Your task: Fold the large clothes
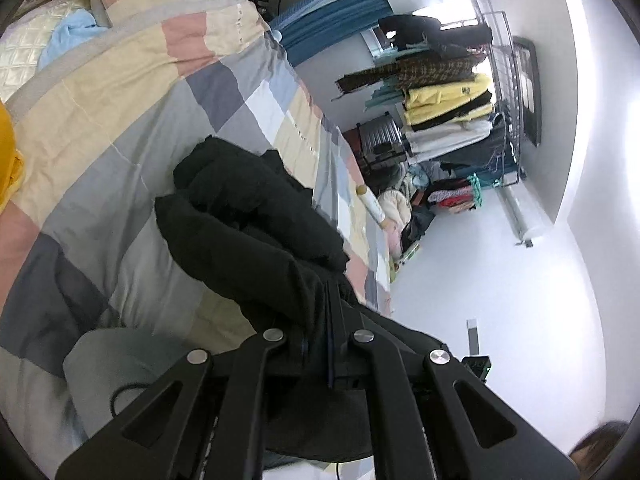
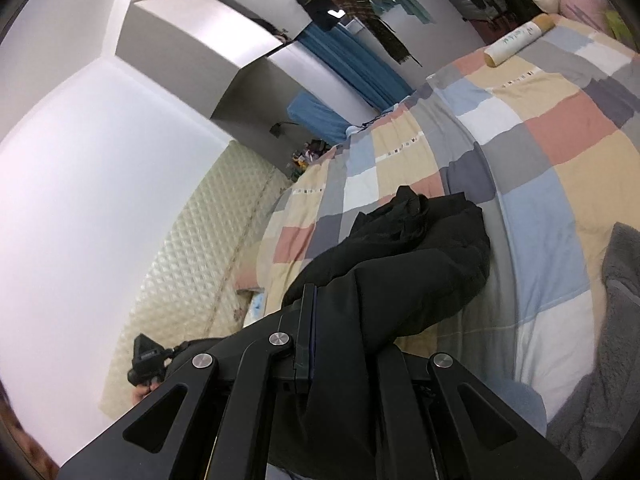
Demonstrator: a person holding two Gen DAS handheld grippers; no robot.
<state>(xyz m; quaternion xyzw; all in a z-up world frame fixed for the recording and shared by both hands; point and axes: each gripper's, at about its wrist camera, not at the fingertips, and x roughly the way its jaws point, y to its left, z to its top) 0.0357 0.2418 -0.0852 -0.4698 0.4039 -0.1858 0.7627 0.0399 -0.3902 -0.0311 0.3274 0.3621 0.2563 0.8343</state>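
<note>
Low in the left wrist view, the left gripper [image 1: 328,316] is clenched on a bunched fold of a soft, matte black garment [image 1: 248,216]. In the right wrist view, the right gripper [image 2: 316,320] likewise pinches the same black garment [image 2: 420,256], which drapes over its fingers. The cloth trails onto a quilted checked bedspread [image 1: 132,120] of pink, cream, grey and blue squares. Farther off, a cardboard tube [image 2: 516,42] lies on the bed, and a rack of stacked clothes [image 1: 444,96] stands at upper right.
</note>
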